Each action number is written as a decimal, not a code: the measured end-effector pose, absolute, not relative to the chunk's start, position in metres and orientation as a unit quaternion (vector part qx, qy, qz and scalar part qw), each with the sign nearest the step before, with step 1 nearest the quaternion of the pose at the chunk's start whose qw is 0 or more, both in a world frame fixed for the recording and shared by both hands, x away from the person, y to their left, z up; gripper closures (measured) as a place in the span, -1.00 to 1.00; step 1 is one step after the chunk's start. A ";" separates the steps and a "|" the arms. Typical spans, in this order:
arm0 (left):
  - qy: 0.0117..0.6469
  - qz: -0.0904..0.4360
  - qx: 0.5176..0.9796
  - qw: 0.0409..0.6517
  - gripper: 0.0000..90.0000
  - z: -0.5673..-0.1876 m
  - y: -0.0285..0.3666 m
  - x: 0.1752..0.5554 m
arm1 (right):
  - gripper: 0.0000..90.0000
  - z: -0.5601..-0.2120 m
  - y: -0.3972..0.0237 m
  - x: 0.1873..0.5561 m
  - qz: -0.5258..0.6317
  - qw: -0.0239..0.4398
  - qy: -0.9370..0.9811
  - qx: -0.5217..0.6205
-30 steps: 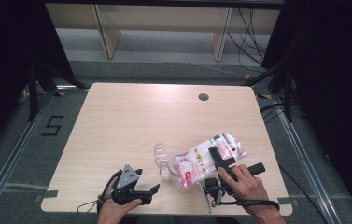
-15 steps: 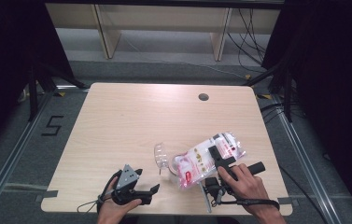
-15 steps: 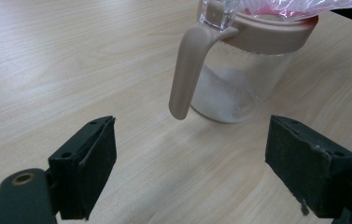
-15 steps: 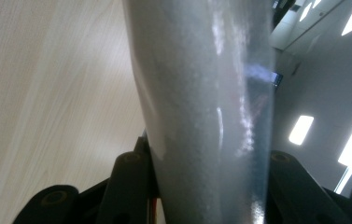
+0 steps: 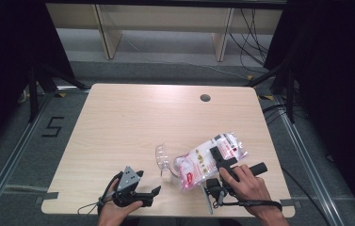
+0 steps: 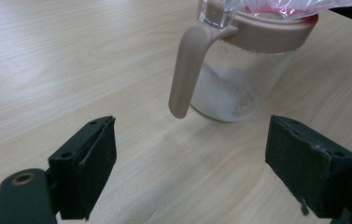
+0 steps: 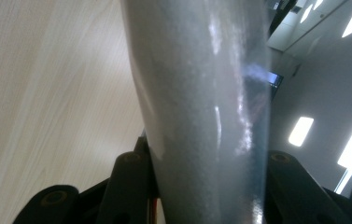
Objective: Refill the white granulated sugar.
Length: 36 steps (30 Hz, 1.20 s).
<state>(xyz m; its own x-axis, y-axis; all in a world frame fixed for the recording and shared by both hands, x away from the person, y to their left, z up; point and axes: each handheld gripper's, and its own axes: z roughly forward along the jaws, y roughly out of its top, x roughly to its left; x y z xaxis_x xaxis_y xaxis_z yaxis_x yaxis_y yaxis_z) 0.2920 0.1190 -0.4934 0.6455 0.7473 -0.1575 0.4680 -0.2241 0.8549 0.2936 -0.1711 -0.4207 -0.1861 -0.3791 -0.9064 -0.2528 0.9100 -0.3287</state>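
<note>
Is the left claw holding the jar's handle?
No, the left claw stands open with bare table between its two black pads, and the jar's handle hangs free beyond them.

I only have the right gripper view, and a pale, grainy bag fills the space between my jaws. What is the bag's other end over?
Observer: The bag lies tilted with its lower end over a clear jar that has a pinkish-beige lid ring.
Operator: Is anything in the jar yet?
Observer: Yes, the left gripper view shows a low heap of white powder at its bottom.
Operator: Where is the left hand-held gripper?
Observer: The left hand-held gripper rests near the table's front edge, jaws open and pointed at the jar, touching nothing.
</note>
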 end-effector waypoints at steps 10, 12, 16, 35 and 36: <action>0.393 0.141 0.768 0.485 -0.64 -0.494 0.119 0.292 | 0.49 -0.420 -0.171 0.294 -0.053 0.603 0.769 -0.206; 0.393 0.142 0.769 0.484 -0.64 -0.494 0.119 0.292 | 0.49 -0.420 -0.171 0.294 -0.053 0.602 0.769 -0.207; 0.393 0.142 0.769 0.484 -0.64 -0.494 0.119 0.292 | 0.51 -0.421 -0.171 0.294 -0.048 0.605 0.768 -0.204; 0.395 0.143 0.768 0.484 -0.64 -0.494 0.119 0.292 | 0.55 -0.422 -0.172 0.293 -0.050 0.607 0.766 -0.206; 0.395 0.143 0.768 0.483 -0.64 -0.494 0.119 0.292 | 0.55 -0.422 -0.172 0.293 -0.053 0.607 0.764 -0.212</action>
